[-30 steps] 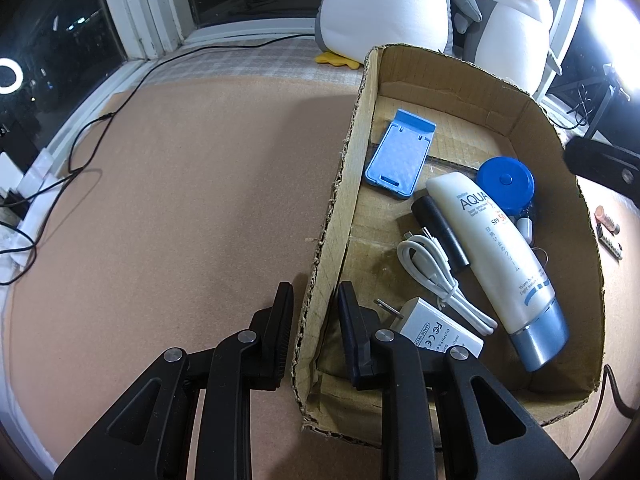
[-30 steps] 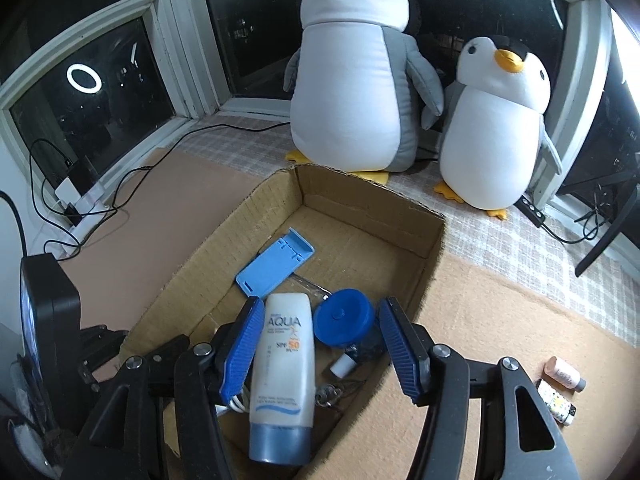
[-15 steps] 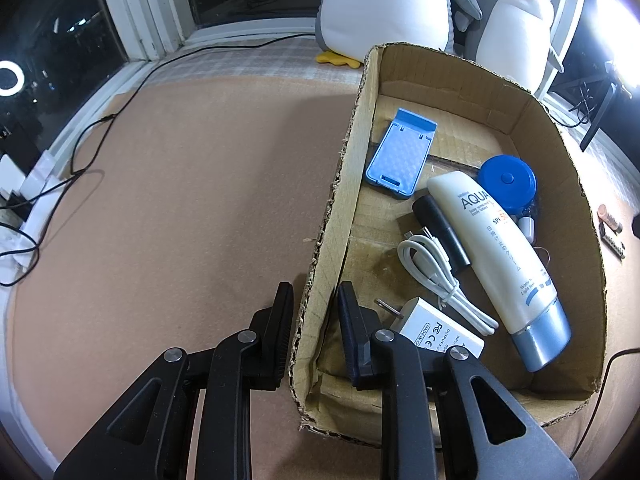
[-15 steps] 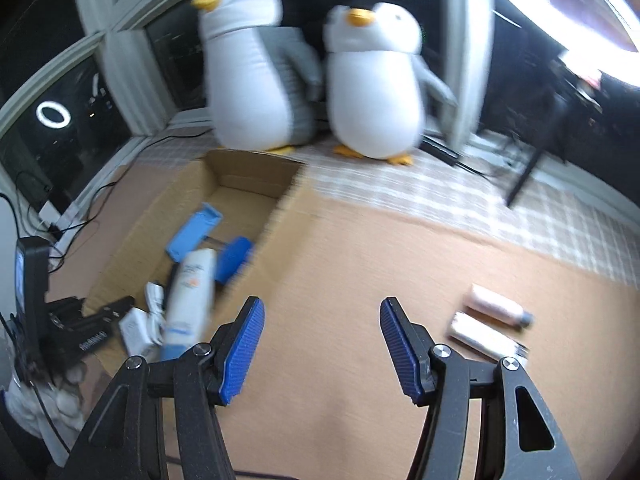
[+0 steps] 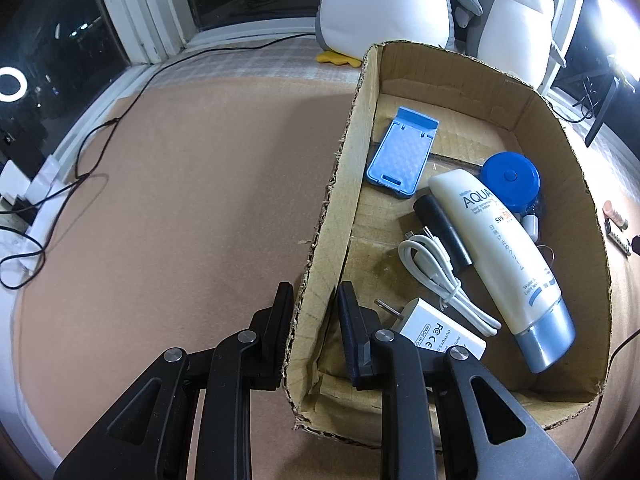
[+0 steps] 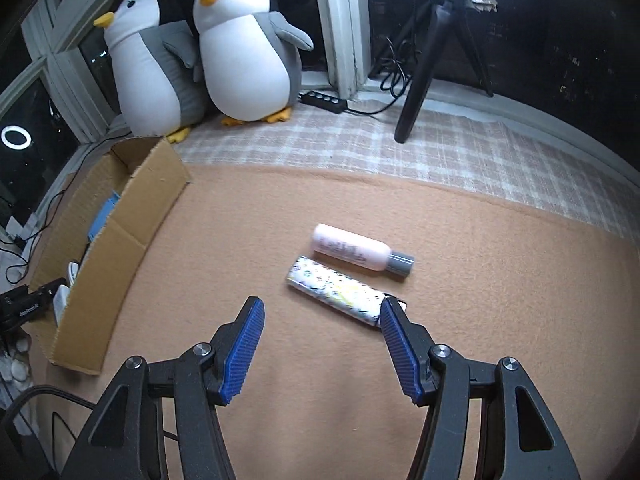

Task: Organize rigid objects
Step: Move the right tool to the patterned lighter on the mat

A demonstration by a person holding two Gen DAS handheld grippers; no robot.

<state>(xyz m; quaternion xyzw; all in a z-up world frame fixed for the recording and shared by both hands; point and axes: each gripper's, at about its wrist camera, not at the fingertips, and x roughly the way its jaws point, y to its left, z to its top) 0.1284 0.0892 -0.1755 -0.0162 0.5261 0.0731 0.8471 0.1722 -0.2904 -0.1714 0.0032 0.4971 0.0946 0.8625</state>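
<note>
My left gripper (image 5: 314,312) is shut on the near left wall of the cardboard box (image 5: 320,240), one finger outside, one inside. The box holds a blue phone stand (image 5: 402,156), an AQUA sunscreen tube (image 5: 504,252), a blue round case (image 5: 510,178), a black tube (image 5: 442,232), a white cable (image 5: 436,268) and a white charger (image 5: 436,330). My right gripper (image 6: 322,320) is open and empty above the brown mat, just before a patterned tube (image 6: 338,290) and a pink bottle (image 6: 356,250) with a grey cap. The box (image 6: 120,240) lies to its left.
Two plush penguins (image 6: 244,52) sit on the checked cloth by the window. A black tripod (image 6: 424,60) and a power strip (image 6: 324,100) stand at the back. Cables (image 5: 60,184) trail along the mat's left edge.
My right gripper has swung right, away from over the box, and now faces the patterned tube and pink bottle on the mat. My left gripper has kept its hold on the box wall.
</note>
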